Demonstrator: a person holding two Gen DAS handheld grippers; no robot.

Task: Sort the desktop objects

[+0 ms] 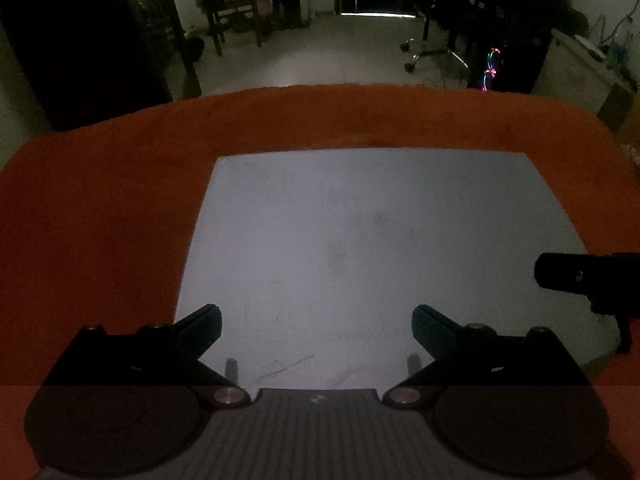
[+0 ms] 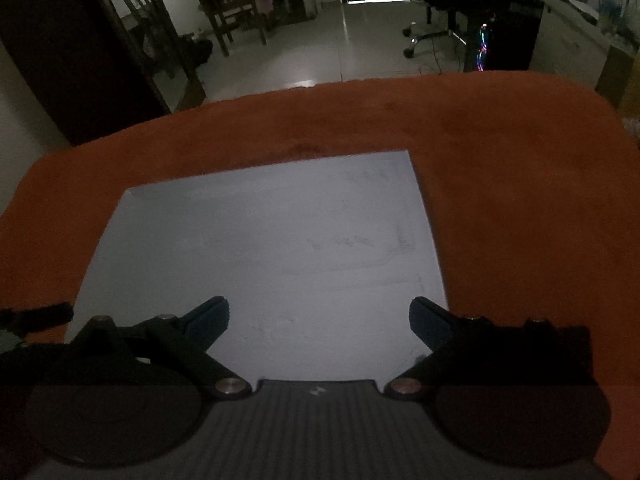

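Observation:
A pale grey square mat [image 1: 360,240] lies on an orange tablecloth [image 1: 100,200]; no loose objects show on it. My left gripper [image 1: 317,326] is open and empty, low over the mat's near edge. My right gripper [image 2: 319,318] is open and empty over the mat [image 2: 280,240], near its right side. The right gripper's dark body [image 1: 592,276] shows at the right edge of the left wrist view. Part of the left gripper [image 2: 36,316] shows at the left edge of the right wrist view.
The orange cloth [image 2: 520,200] ends at the table's far edge. Beyond it is a dim room with a tiled floor [image 1: 320,56], wooden chairs [image 1: 228,0], an office chair base [image 1: 432,52] and a lit computer case [image 1: 490,68].

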